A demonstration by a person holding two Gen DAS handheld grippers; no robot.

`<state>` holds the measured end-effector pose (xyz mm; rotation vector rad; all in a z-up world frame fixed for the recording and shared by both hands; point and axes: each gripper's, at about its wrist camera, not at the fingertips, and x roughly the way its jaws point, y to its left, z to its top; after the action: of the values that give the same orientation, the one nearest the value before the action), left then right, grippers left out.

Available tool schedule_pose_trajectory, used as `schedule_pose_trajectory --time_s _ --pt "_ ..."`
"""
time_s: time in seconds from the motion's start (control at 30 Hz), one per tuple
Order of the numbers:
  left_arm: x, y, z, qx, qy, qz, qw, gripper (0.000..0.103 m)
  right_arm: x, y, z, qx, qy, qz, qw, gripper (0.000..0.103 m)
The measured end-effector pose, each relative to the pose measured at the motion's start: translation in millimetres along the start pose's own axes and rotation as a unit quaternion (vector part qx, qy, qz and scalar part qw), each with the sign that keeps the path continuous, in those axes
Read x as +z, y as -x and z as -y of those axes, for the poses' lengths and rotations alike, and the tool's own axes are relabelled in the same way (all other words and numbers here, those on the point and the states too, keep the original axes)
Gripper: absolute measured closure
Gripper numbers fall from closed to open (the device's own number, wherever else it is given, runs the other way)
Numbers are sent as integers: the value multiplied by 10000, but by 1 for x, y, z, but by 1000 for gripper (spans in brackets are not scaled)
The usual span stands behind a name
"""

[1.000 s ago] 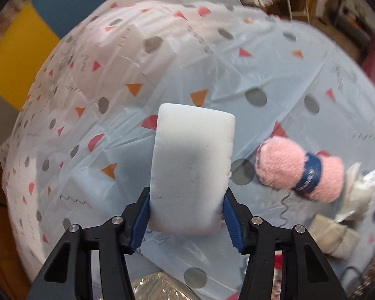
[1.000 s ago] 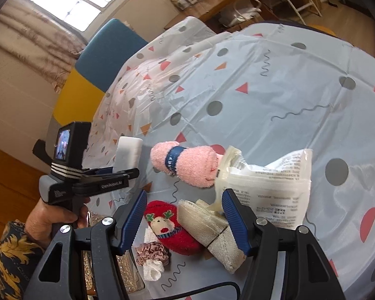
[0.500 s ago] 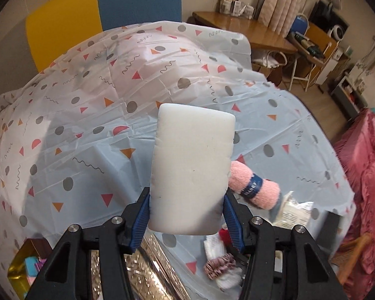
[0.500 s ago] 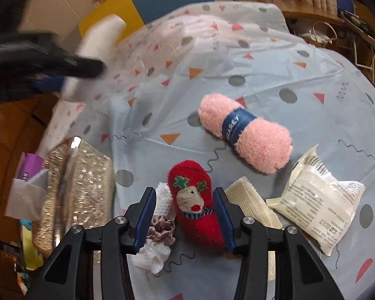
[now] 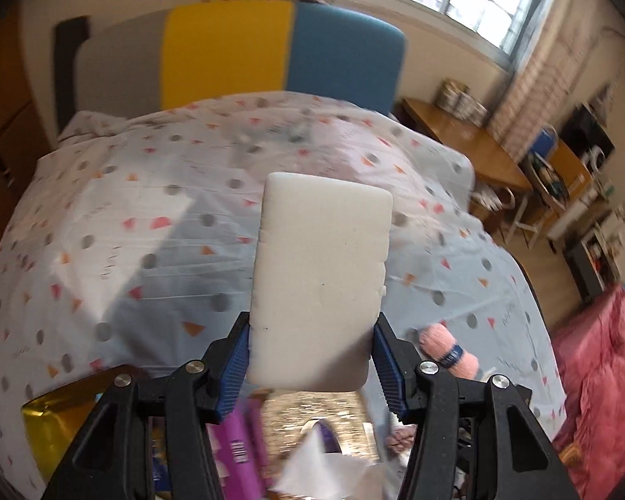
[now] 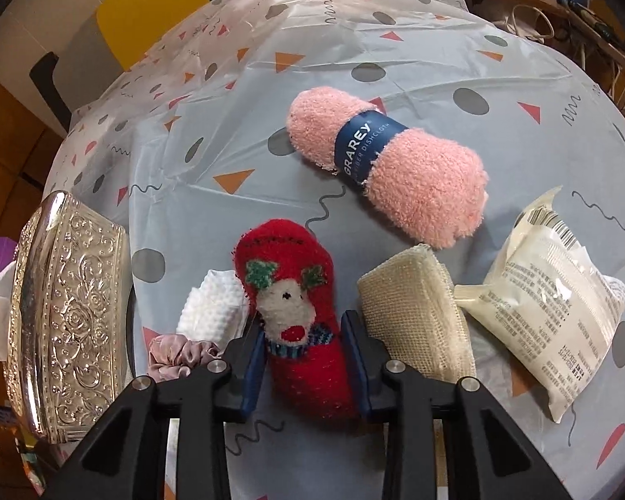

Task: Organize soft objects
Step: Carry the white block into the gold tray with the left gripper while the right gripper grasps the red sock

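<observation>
My left claw (image 5: 310, 368) is clamped on a white foam sponge (image 5: 318, 279), held upright above the patterned tablecloth (image 5: 104, 225), blue pads pressing both its sides. My right claw (image 6: 304, 364) has narrowed around a red reindeer sock (image 6: 298, 316) lying on the cloth, pads touching its flanks. At one o'clock from the sock lies a pink dishcloth roll (image 6: 389, 166); at three, a cream mesh scrubber (image 6: 416, 312); at nine, an embossed silver box (image 6: 66, 316).
</observation>
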<state>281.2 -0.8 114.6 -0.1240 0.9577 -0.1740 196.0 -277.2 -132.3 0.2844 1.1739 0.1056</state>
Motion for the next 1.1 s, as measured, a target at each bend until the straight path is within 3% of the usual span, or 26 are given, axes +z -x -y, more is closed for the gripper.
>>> schedule_pose_trajectory --time_s 0.23,0.4,0.57,0.77,0.87,1.1 --pt "-32 45 -134 596 872 454 9934 47 3 0 -4 -110 221 30 9997 67" --pt "-97 53 -215 701 1582 437 9839 47 4 0 -7 -264 475 66 9985 66" --pt "-172 47 -270 722 2275 365 9704 47 5 1 -8 -378 626 112 9973 66" --pt "-223 8 -302 1080 2355 -150 9657 46 4 1 -11 -469 739 146 9961 66" --pt "-234 -16 -300 942 2354 -430 9664 46 4 1 -11 -481 753 155 9959 66" --pt "-232 -40 -297 829 2512 -448 9633 32 2 1 -12 -517 804 171 9953 66"
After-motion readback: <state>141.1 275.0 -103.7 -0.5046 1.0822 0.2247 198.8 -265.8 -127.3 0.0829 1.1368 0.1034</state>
